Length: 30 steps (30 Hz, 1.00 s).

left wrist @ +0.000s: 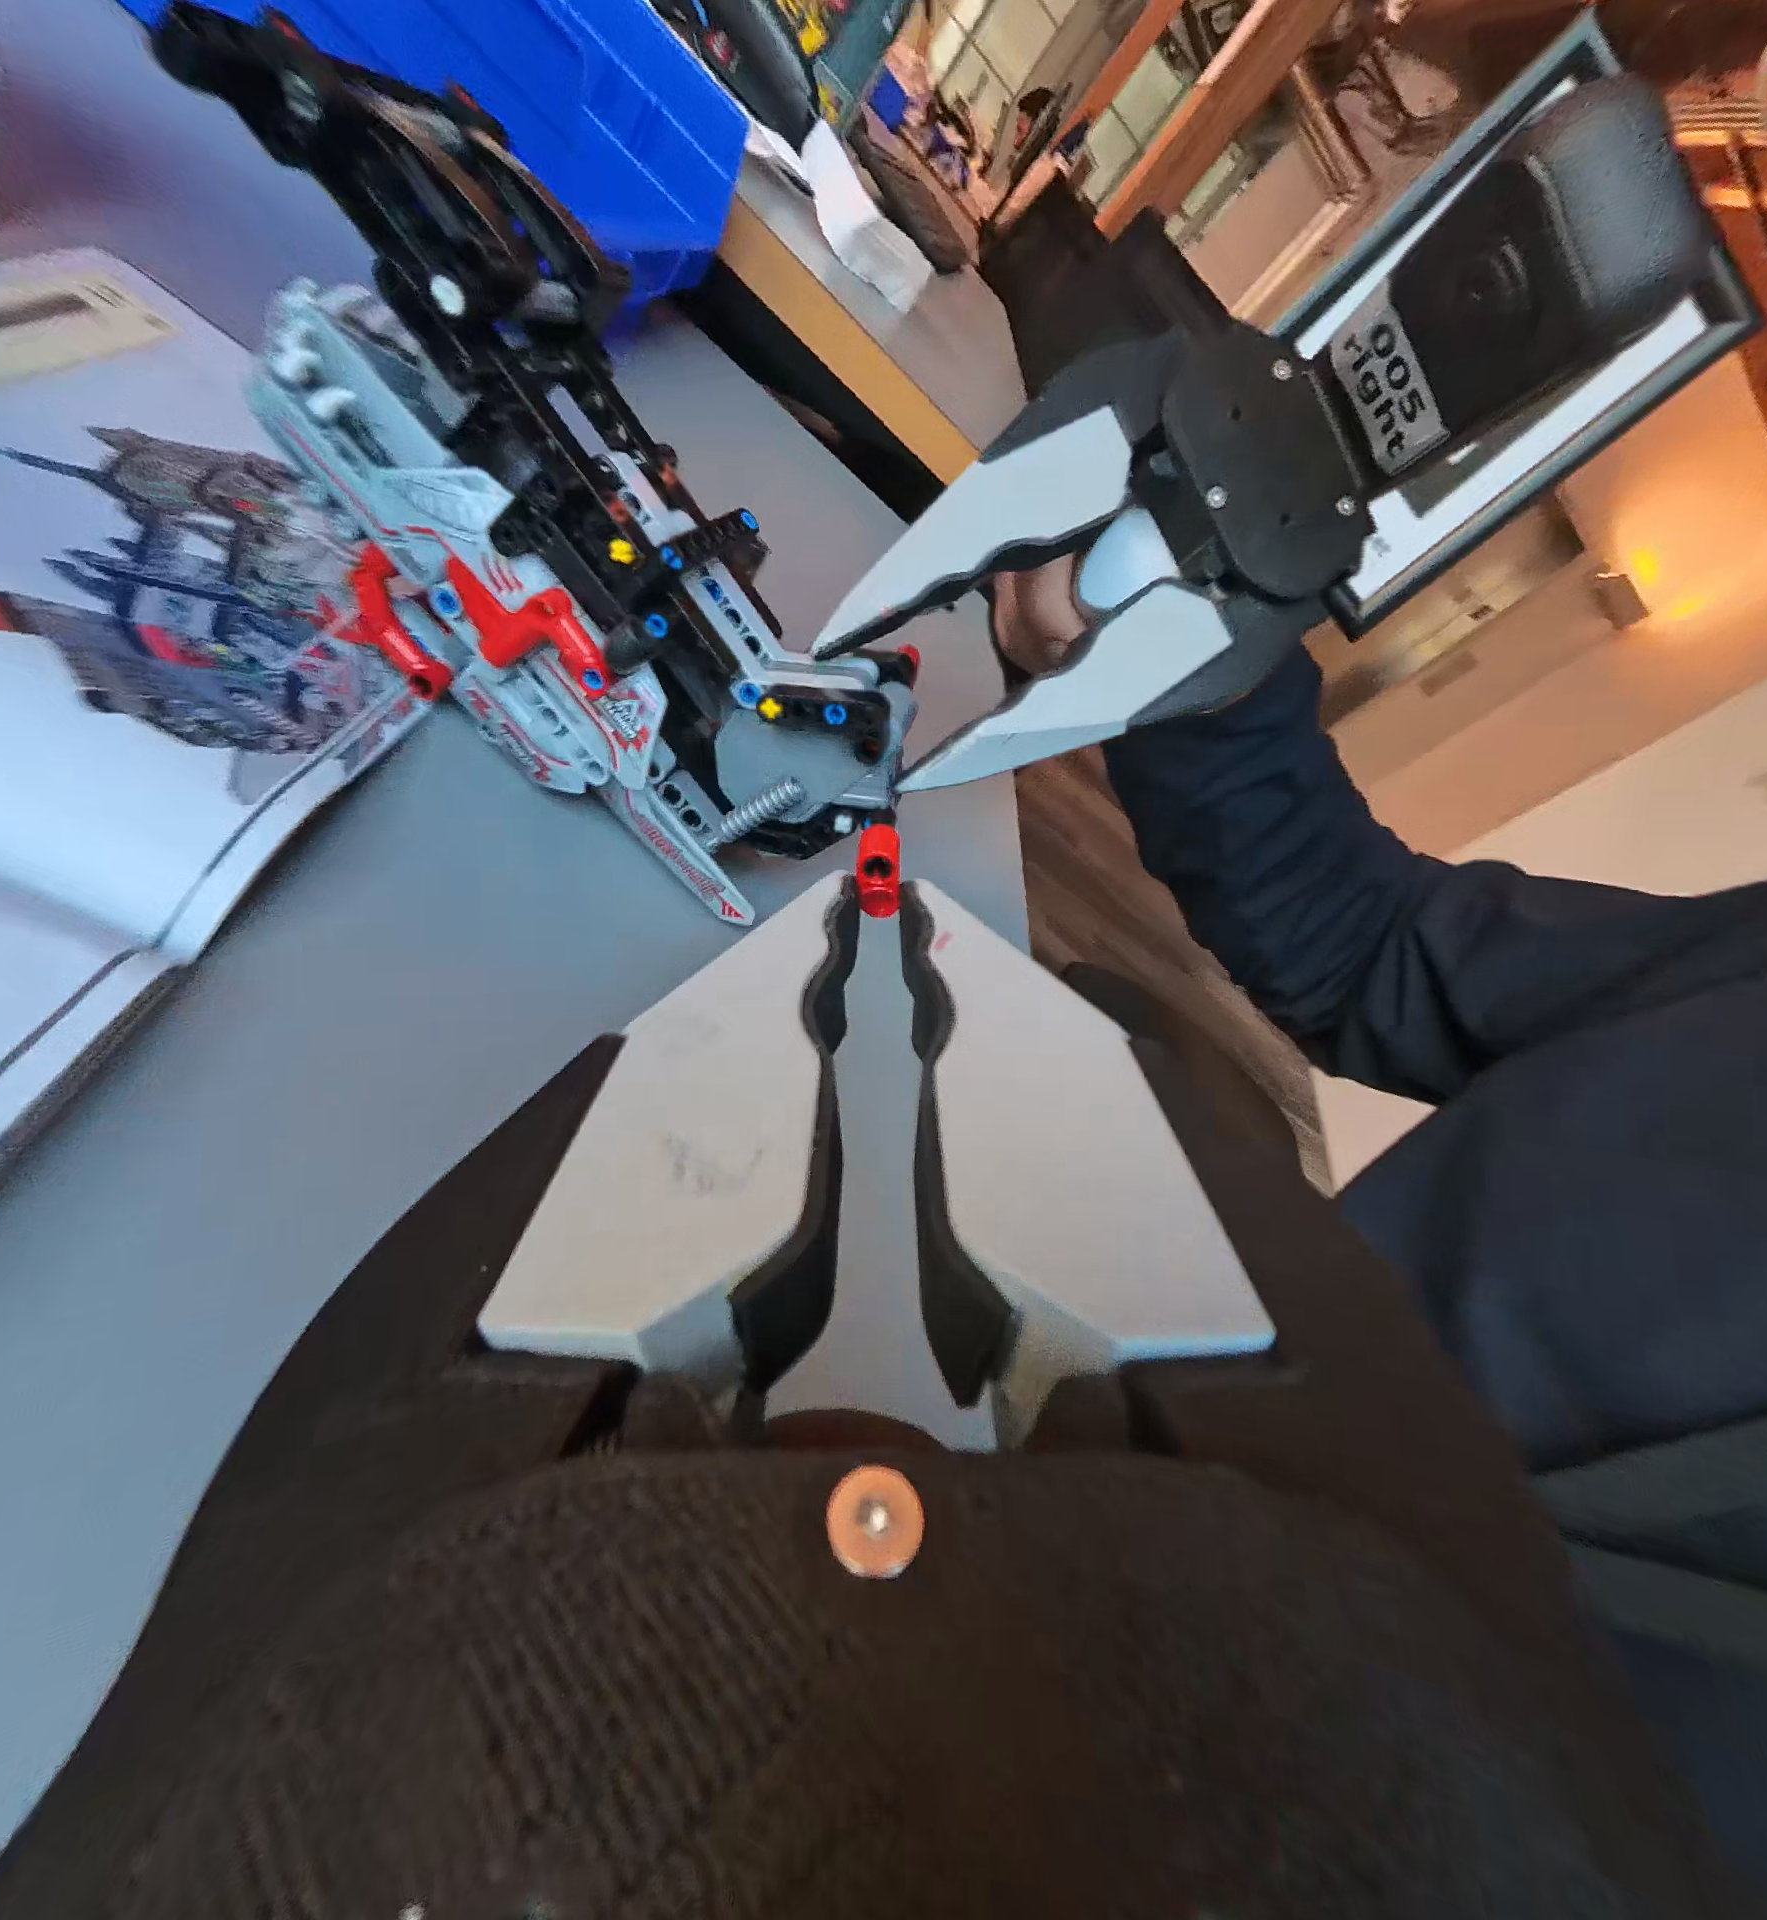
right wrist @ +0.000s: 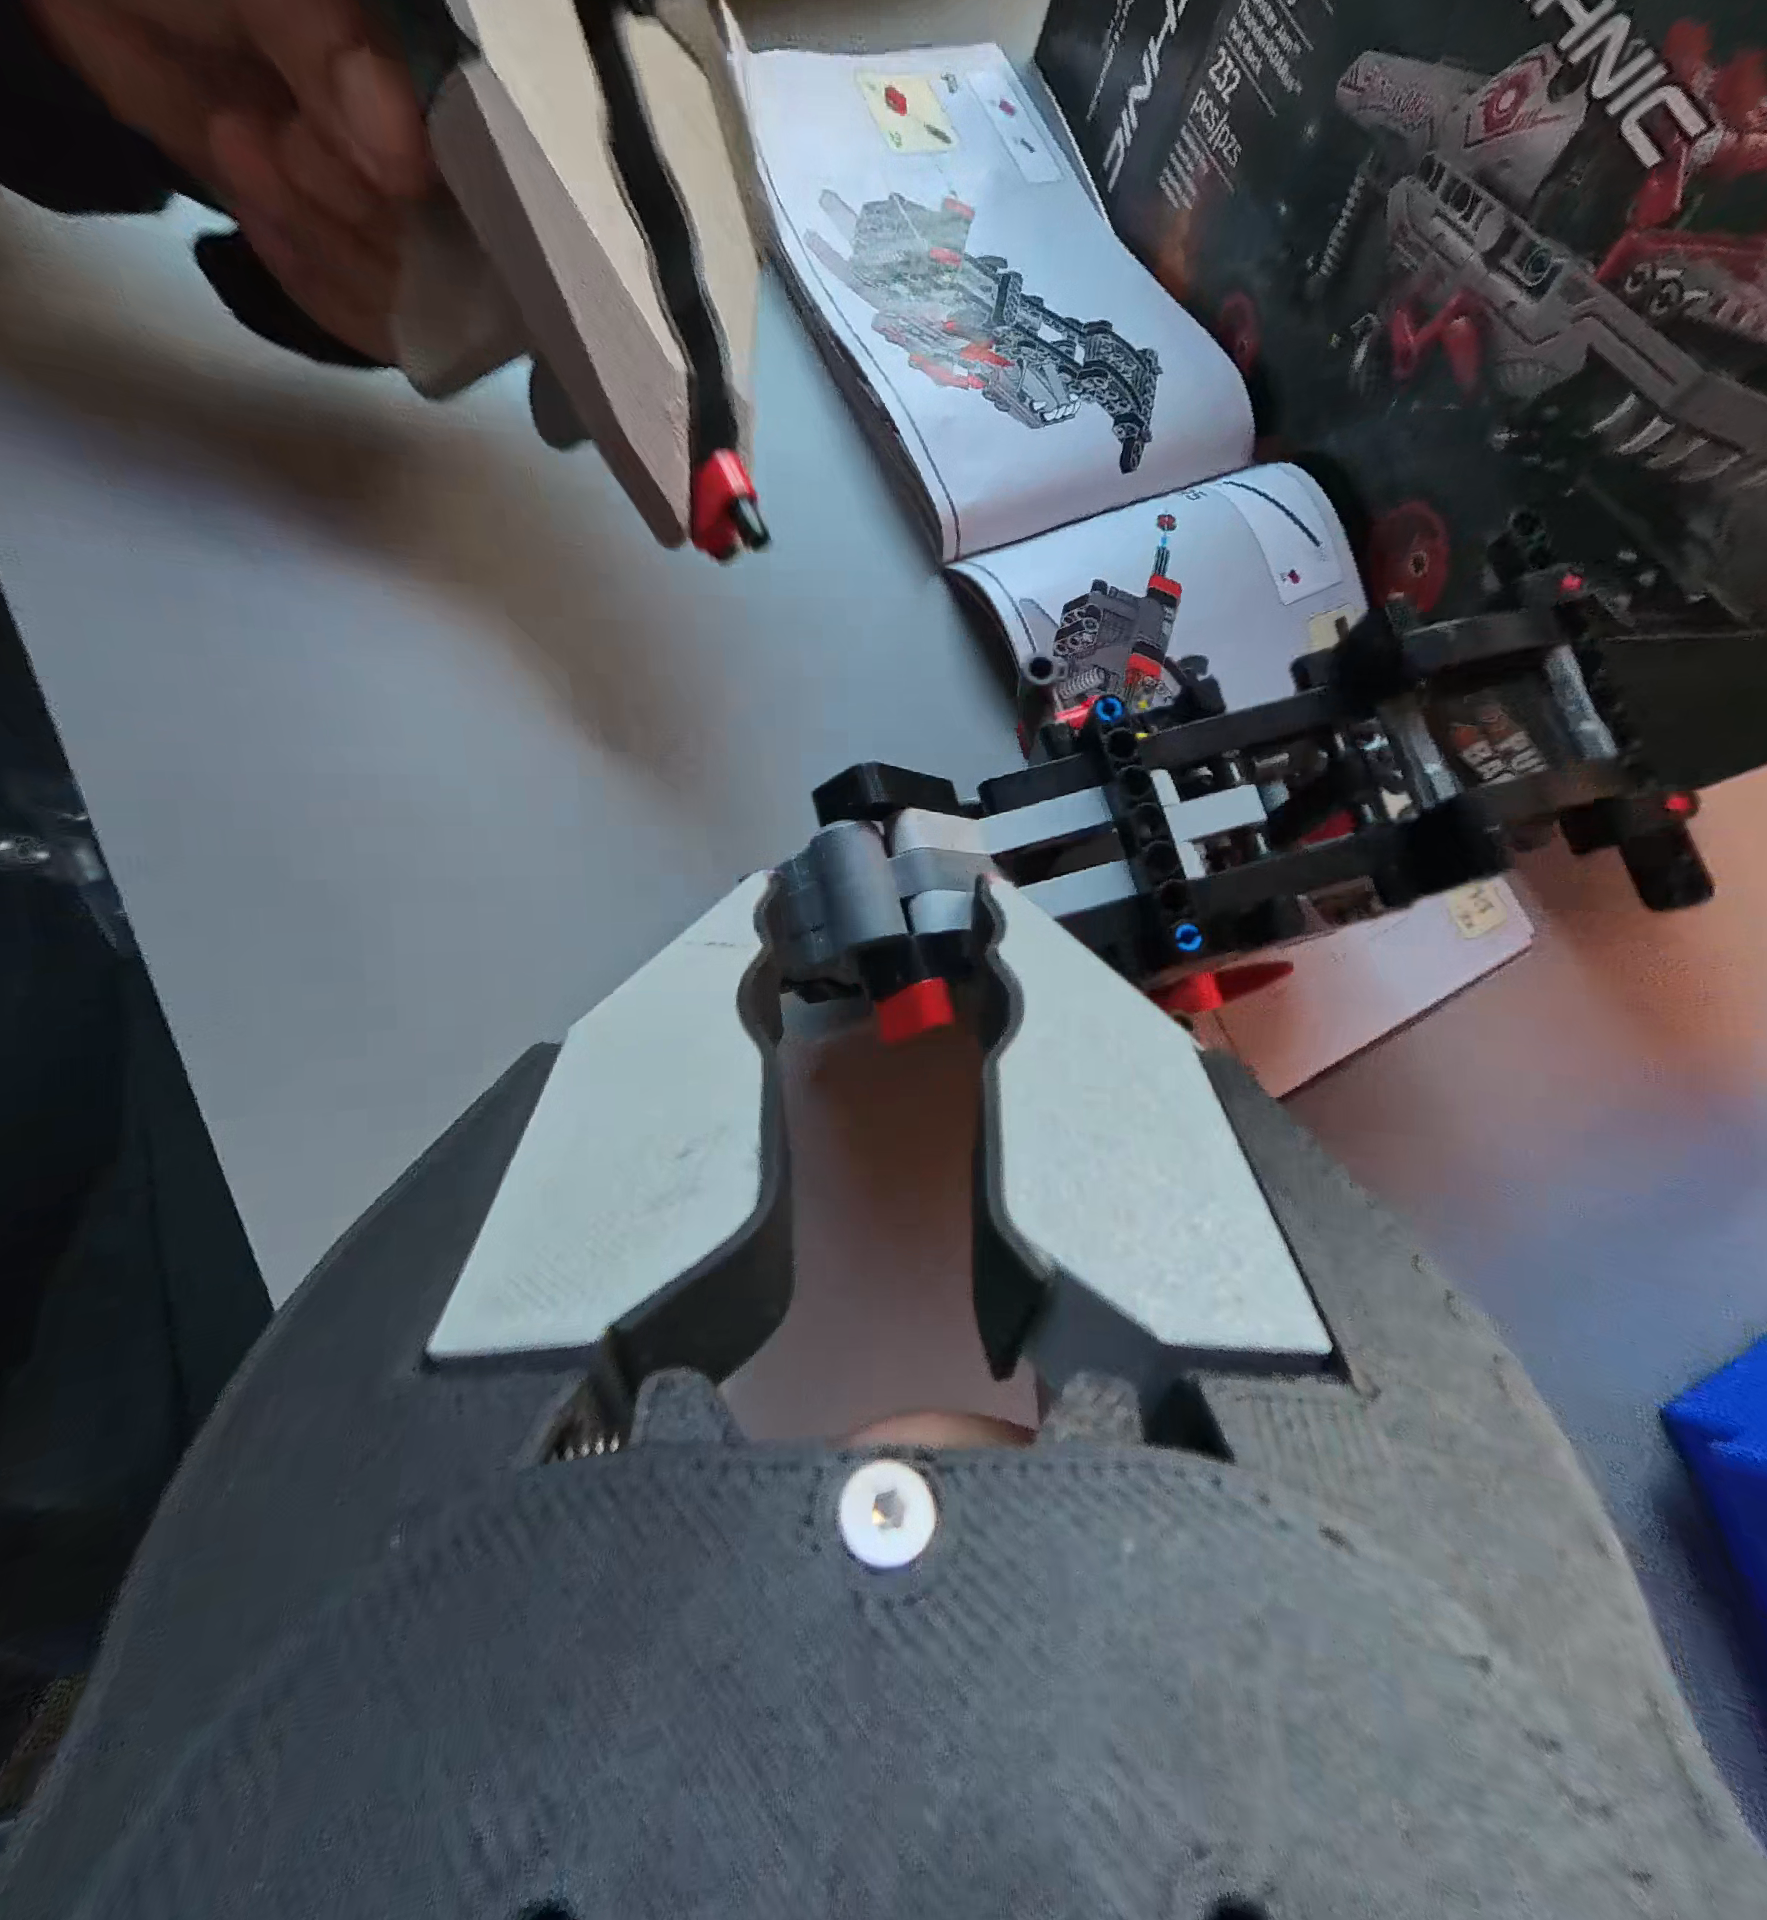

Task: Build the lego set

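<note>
We steady the lego model on the desk, right gripper jaws clamping its front end, while the left gripper, jaws pinching a red connector, must align and press it home.

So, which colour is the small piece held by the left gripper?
Red small piece, in the left gripper; clearest in the left wrist view.

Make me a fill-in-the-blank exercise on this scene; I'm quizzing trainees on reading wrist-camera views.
1. The left gripper is shut on a small ____ connector.
2. The right gripper has its jaws around the front end of the lego ____.
3. An open instruction ____ lies on the grey table.
4. A ____ bin stands behind the model.

Missing words: red; model; booklet; blue
</note>
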{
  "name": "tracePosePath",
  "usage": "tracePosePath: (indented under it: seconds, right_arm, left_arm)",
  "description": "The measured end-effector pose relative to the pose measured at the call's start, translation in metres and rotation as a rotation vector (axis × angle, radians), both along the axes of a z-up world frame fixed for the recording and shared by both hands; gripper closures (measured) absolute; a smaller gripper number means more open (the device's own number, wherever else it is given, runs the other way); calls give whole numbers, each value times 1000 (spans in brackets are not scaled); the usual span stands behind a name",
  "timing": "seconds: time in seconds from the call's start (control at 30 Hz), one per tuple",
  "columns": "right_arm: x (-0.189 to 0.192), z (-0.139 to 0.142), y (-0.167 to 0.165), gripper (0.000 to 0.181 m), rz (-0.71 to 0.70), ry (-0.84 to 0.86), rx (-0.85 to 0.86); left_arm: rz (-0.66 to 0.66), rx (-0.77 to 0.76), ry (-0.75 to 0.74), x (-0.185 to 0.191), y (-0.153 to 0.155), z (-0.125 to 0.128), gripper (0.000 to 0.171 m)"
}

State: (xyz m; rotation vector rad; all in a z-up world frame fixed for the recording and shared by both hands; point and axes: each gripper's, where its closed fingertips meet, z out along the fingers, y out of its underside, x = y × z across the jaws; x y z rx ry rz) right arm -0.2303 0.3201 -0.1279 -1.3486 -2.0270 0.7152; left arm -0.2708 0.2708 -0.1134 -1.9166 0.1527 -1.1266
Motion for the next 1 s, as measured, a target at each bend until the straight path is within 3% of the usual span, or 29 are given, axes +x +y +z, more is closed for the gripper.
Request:
tracePosePath:
  seconds: [0.13, 0.4, 0.87, 1.0]
  right_arm:
    - [3, -1, 4, 144, 46, 47, -40]
    - [6, 7, 7, 143, 71, 136, -300]
    - [11, 15, 14, 147, 132, 220, -487]
    - [8, 10, 19, 145, 122, 205, -425]
  left_arm:
    - [-41, -32, -25, 17, 18, -8, 167]
    - [-74, 29, 21, 37, 30, -12, 167]
    - [-34, -10, -112, 39, 40, -4, 168]
    - [-38, -15, -98, 41, 42, -8, 168]
